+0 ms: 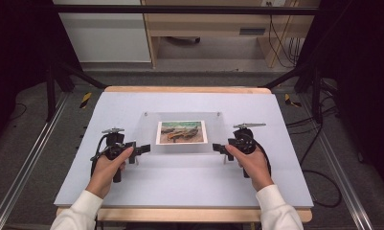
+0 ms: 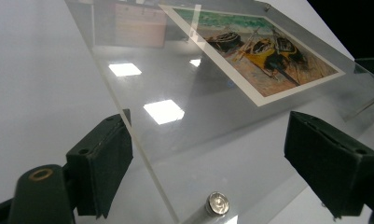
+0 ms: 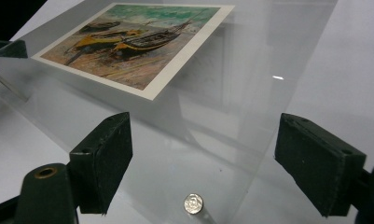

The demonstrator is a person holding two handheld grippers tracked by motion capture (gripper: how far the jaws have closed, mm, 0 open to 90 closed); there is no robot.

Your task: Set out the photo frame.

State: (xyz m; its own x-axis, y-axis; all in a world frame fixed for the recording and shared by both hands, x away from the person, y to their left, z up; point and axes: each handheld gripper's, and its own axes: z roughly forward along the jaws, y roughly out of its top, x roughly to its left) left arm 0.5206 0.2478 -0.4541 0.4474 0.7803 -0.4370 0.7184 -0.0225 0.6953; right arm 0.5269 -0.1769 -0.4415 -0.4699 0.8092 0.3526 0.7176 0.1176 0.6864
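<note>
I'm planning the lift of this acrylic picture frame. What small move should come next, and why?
Probably close both together: the left hand-held gripper and right hand-held gripper stand open around the acrylic frame's near corners, its edge between their jaws, ungripped.

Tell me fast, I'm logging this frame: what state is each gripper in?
Left gripper: open, jaws astride the clear frame's corner, gripping nothing.
Right gripper: open, likewise astride its corner.
</note>
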